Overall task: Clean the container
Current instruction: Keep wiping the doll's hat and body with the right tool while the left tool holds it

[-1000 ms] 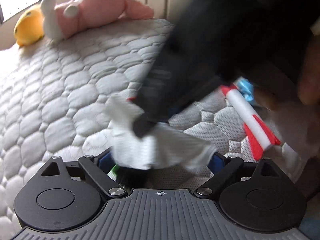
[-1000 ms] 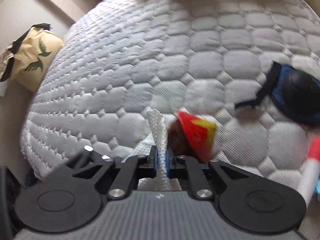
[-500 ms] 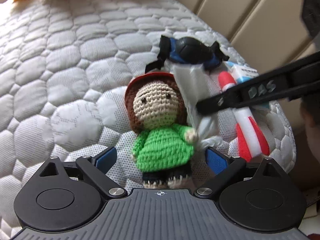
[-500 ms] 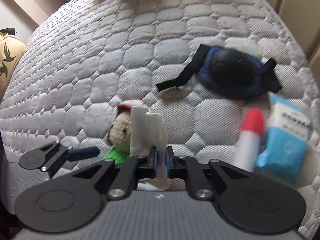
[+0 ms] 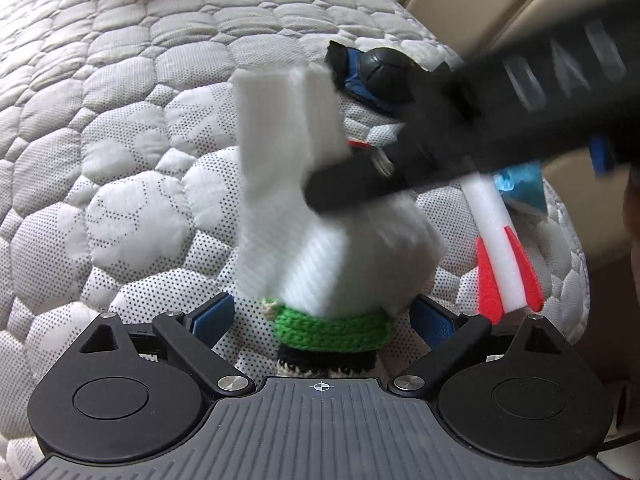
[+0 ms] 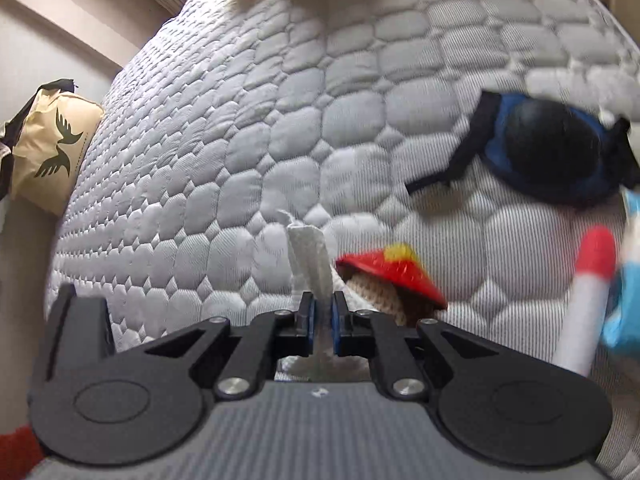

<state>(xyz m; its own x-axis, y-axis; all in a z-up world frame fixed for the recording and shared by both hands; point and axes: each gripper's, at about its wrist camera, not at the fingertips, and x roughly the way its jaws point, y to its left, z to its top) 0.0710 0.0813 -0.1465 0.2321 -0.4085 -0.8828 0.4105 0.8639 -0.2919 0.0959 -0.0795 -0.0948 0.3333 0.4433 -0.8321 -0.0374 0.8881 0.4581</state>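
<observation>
A crocheted doll in a green sweater (image 5: 332, 330) lies on the quilted mattress (image 5: 120, 128) between the fingers of my left gripper (image 5: 322, 316). That gripper is open, and its blue pads (image 5: 212, 316) stand apart from the doll on both sides. A folded white tissue (image 5: 288, 184) covers the doll's head and chest. My right gripper (image 6: 322, 320) is shut on the tissue (image 6: 310, 256) and crosses the left wrist view from the right as a blurred black bar (image 5: 440, 148). In the right wrist view the doll's red hat (image 6: 388, 272) shows just right of the tissue.
A white and red foam rocket (image 5: 500, 248), a blue packet (image 5: 520, 184) and a black and blue strapped pad (image 5: 384, 76) lie to the right near the mattress edge. A beige headboard (image 5: 460, 4) rises behind. A tan bag (image 6: 48, 152) stands off the mattress's left side.
The tissue in my right gripper has come down over the doll's face, which was bare half a second ago. My left gripper has moved closer to the doll.
</observation>
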